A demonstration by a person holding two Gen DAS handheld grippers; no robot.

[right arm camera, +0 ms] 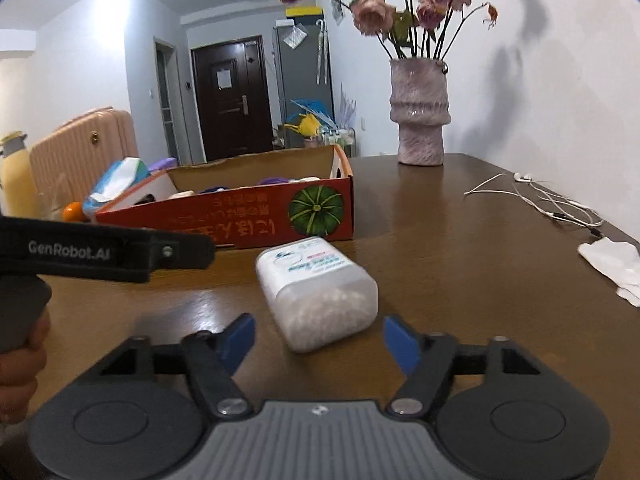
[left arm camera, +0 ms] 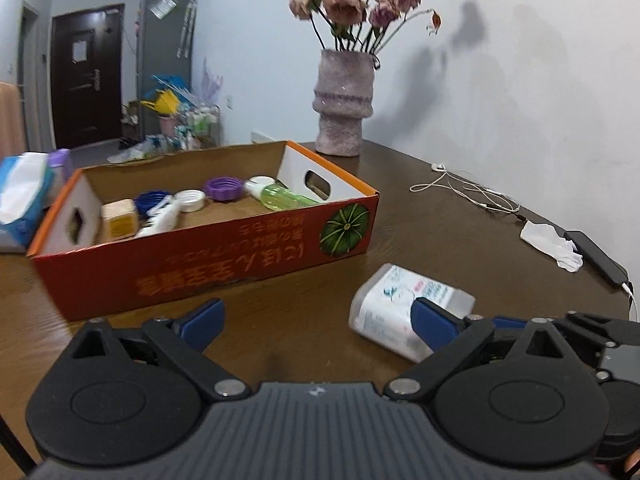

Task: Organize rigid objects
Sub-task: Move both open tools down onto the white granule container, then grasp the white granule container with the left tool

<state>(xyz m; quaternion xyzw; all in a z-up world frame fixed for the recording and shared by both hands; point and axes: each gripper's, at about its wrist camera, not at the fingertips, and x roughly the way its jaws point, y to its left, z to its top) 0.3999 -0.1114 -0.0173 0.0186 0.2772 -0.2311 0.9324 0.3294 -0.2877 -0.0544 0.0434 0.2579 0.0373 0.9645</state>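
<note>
Brown surface (right arm camera: 460, 240) carries a plastic bottle (right arm camera: 316, 292) lying beside the red box (right arm camera: 240, 216), right tool (right arm camera: 320, 340) spread before it, left tool (left arm camera: 316, 320) released; probably light, stiff, slick—grip its flat sides.

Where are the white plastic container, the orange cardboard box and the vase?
white plastic container (right arm camera: 316, 292): right wrist view, its upper face.
orange cardboard box (left arm camera: 224, 256): left wrist view, printed front wall.
vase (right arm camera: 420, 120): right wrist view, mid body.
</note>
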